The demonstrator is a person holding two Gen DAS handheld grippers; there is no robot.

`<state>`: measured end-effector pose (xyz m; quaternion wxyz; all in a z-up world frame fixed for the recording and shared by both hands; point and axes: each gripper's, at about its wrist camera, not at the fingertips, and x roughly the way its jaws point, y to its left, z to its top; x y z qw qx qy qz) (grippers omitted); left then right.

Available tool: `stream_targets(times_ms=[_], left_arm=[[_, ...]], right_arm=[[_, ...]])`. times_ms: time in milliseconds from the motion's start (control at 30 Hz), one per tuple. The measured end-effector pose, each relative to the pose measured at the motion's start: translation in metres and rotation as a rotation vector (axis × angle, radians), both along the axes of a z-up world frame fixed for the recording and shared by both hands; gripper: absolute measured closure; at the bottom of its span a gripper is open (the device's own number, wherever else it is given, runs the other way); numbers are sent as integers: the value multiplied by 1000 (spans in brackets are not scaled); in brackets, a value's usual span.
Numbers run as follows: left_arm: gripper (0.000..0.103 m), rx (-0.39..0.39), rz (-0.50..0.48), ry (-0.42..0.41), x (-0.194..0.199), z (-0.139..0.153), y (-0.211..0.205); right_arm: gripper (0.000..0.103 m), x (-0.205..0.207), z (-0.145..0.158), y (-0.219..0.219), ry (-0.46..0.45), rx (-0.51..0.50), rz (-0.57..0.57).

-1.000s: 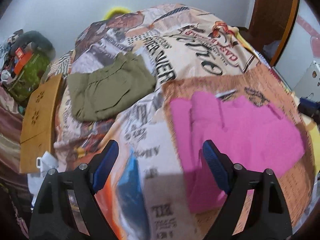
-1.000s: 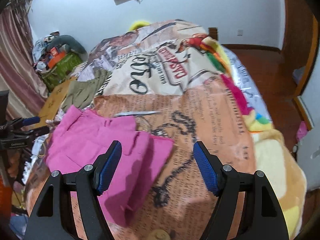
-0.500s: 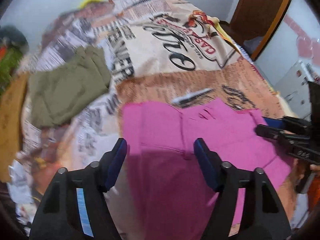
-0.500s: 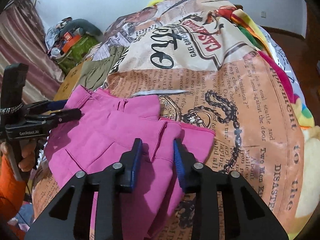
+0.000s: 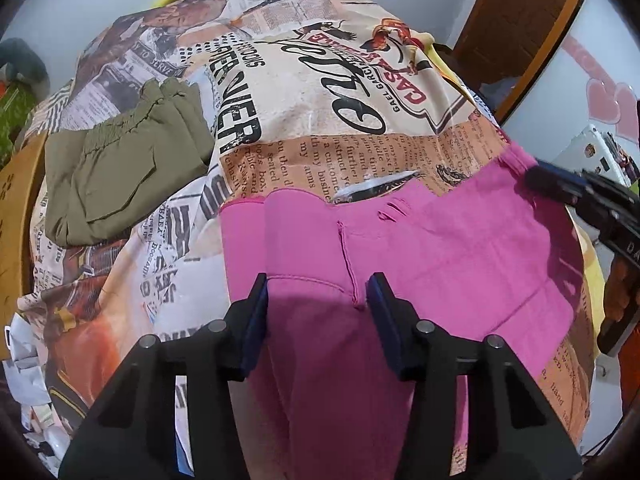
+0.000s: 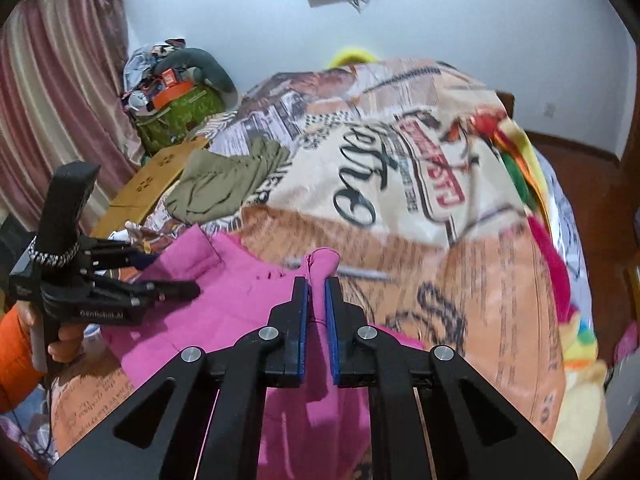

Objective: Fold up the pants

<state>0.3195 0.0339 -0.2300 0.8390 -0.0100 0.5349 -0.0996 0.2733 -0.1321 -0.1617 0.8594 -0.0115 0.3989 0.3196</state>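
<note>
Pinching pink pants (image 6: 240, 304) w/ right gripper (image 6: 317, 312), left gripper (image 5: 318, 312) released above pants

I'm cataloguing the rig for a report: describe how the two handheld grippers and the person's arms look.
Both grippers are matte black with angular, cut-out linkage arms, silver pivot bolts and flat blue ribbed pads. The left gripper has white lettering on its body, a black-and-white braided cord round its upright handle, and an orange sleeve behind it. The right gripper looks identical in build.
</note>
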Motion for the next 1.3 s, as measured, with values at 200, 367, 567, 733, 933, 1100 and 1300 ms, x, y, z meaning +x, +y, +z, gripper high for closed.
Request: stream_targets(times_ms=[200,367,567,733,933,1100,1300], left_arm=[[54,-5,18,7,2,-3,4],[54,-12,14,4,1,-3,5],[71,-7,12,-33,1,5,0],[82,-16,-17,-75,-3,20,-7],[83,-16,-3,-70,-5,22,-3],[83,-76,19,-40,-12,23,11],[83,-111,12,-28,-26,33,16]], right_arm=[[90,34,-34,7,166,-61,-23],[56,41,-64,-10,374,22,-25],[46,26,-69,-7,372,29,33],[46,33,-73,-2,410,65,40],[74,20,-67,5,336,37,52],[93,2,-58,2,310,76,40],[94,-27,-29,-6,248,151,36]])
